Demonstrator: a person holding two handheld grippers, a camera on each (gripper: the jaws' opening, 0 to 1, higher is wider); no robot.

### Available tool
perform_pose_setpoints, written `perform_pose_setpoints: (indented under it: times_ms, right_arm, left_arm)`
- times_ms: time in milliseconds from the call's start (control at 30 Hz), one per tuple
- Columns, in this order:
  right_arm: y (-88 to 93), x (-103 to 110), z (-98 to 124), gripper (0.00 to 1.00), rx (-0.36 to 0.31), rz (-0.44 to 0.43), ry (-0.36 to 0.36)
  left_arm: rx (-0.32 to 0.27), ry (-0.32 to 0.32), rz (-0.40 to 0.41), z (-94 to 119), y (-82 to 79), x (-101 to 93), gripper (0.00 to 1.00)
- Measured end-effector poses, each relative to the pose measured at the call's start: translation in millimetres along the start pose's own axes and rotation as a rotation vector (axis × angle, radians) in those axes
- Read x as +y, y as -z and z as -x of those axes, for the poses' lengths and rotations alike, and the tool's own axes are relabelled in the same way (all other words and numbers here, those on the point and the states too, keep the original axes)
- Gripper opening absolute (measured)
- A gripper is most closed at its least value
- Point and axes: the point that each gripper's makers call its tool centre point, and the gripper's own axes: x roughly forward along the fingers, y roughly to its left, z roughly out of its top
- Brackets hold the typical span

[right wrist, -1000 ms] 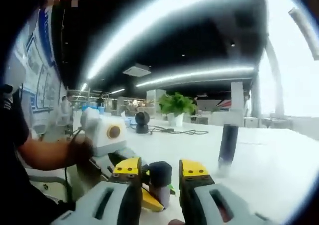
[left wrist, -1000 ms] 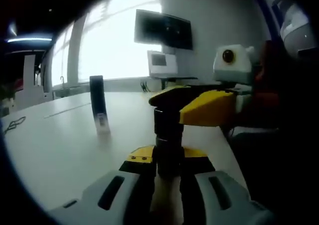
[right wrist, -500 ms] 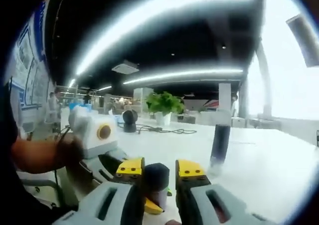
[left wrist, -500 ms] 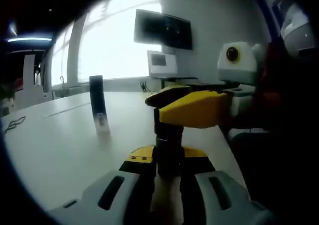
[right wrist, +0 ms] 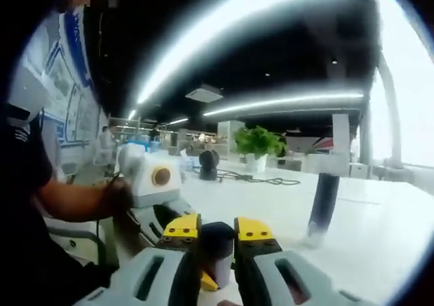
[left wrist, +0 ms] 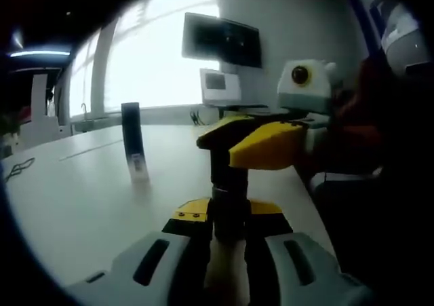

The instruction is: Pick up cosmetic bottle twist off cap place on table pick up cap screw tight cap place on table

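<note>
A dark cosmetic bottle (left wrist: 229,190) stands upright between the yellow-tipped jaws of my left gripper (left wrist: 229,216), which is shut on its lower body. From the right, my right gripper (left wrist: 261,143) reaches in, and its yellow jaws are clamped over the bottle's top. In the right gripper view the black cap (right wrist: 217,243) sits squeezed between the jaws of the right gripper (right wrist: 217,228). The left gripper (right wrist: 157,218) shows at the left there, held by a person's hand (right wrist: 116,199). The joint between cap and bottle is hidden.
A second tall dark bottle (left wrist: 133,140) (right wrist: 323,199) stands alone on the white table (left wrist: 74,190). At the back are a monitor (left wrist: 222,40), a small screen (left wrist: 219,85), a plant (right wrist: 258,143) and cables (right wrist: 261,179). The table's edge runs close on the right.
The right gripper's jaws have drawn closer onto the cap, and that gripper has turned a little around the bottle's top. The left gripper and bottle have stayed still.
</note>
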Motion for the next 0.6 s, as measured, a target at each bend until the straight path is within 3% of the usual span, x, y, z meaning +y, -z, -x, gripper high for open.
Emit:
perform_pose_setpoints:
  times_ms: [200,600]
  right_arm:
    - [-0.9,6.2,-0.4,0.12,0.017,0.04,-0.172]
    - [-0.6,12.1,-0.1,0.12,0.021,0.018,-0.512]
  left_arm:
    - [0.0,0.002,-0.002,-0.1,0.1,-0.5,0.08]
    - [0.0,0.019,-0.012,-0.5,0.2,-4.3,0.08]
